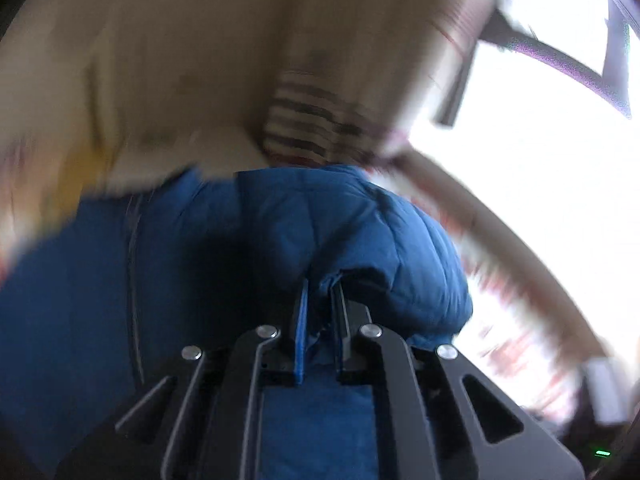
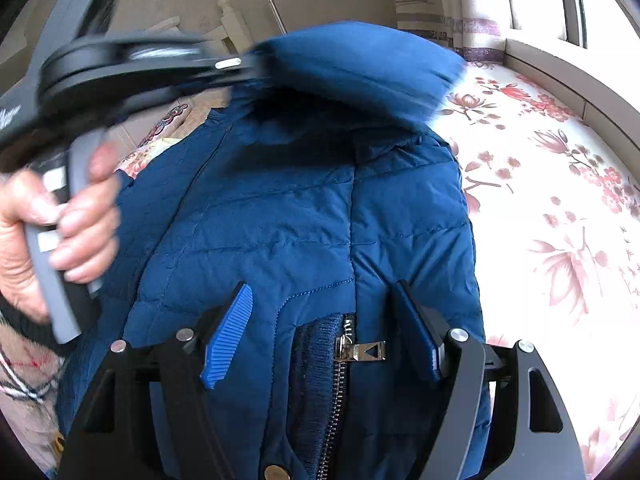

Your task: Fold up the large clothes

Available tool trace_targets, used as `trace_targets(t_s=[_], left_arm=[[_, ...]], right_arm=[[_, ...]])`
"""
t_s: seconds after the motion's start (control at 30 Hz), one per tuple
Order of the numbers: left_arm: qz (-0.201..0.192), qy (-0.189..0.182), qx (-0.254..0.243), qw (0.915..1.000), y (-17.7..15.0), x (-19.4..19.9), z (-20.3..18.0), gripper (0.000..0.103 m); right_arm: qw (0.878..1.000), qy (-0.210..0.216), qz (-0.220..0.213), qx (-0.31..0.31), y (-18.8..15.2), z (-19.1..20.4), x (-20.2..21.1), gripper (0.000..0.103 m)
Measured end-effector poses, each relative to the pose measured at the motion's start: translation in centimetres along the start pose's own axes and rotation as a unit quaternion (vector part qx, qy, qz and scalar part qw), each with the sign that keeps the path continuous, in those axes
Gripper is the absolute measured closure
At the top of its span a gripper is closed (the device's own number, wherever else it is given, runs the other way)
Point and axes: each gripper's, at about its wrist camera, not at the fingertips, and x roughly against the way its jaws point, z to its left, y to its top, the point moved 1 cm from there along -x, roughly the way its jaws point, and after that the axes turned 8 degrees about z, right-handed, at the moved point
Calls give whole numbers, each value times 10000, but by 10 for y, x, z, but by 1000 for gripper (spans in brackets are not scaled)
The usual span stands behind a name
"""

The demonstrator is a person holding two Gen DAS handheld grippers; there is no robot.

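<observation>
Quilted blue jacket (image 2: 304,216), left tongs (image 1: 318,300) pinching fold, right tongs (image 2: 324,300) spread

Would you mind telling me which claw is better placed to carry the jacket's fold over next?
Left, most likely. The left claw is already shut on a bunched fold of the blue jacket and lifting it. The right claw hangs open above the zipper, gripping nothing.

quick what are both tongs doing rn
Left tongs: shut on a fold of the blue jacket.
Right tongs: open, holding nothing, over the jacket's zipper.
</observation>
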Motion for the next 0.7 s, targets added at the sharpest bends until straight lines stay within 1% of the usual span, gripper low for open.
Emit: trace_targets(t_s=[0.03,0.07,0.1,0.13,0.2,0.23,0.27,0.3,0.33,0.37,0.4,0.43,0.47,0.5,0.53,0.57,0.6,0.63,0.67,0.7], left_arm=[[-10,-107,309,9995,-5,6,17,94],[-33,-138,644,9978,-13,11,39,94],[-48,-26,824,9966,-22,16,56,93],[-26,110,880,9961,-28,17,66,93],[129,561,835,9948,-46,17,81,87],[139,767,695,9945,-50,18,81,77],[131,1027,433,9937,-57,20,78,60],[83,1321,77,9912,-63,24,70,49],[-1,1586,-264,9870,-67,27,60,29],[-95,1741,-556,9831,-69,30,51,24],[-212,1929,-1133,9744,-73,32,32,24],[-226,2073,-1567,9654,-75,31,18,24],[-224,2290,-2039,9516,-77,27,3,24],[-215,2615,-2601,9292,-81,20,-15,24],[-196,2764,-2904,9159,-80,14,-22,24],[-149,2874,-3251,9008,-82,5,-34,24],[-97,2920,-3547,8882,-83,-4,-44,24],[-74,2960,-3776,8773,-82,-9,-50,24],[-51,3009,-4071,8624,-85,-17,-59,24],[0,3052,-4396,8447,-89,-26,-66,24]], right_arm=[[10000,-1,1,2,0,0,0,32],[10000,-1,3,6,0,0,0,32],[10000,3,4,7,0,0,0,31],[10000,10,7,14,0,0,0,31],[10000,9,12,23,0,0,0,30],[10000,0,15,28,0,2,0,30],[10000,-10,19,35,0,2,0,30],[10000,-20,20,39,-1,3,0,29],[10000,-28,22,42,-1,3,0,29],[10000,-38,24,46,0,4,0,29],[10000,-44,25,48,0,5,0,29],[10000,-52,27,49,0,5,-1,29],[10000,-58,29,51,0,5,-1,29],[10000,-61,30,52,0,5,-1,29],[10000,-64,33,56,0,6,-1,29],[10000,-66,35,60,0,6,-1,29],[10000,-65,35,60,0,6,-1,29],[10000,-62,34,57,0,6,-1,29],[10000,-61,33,53,0,7,-1,29],[10000,-53,32,46,0,7,-1,29]])
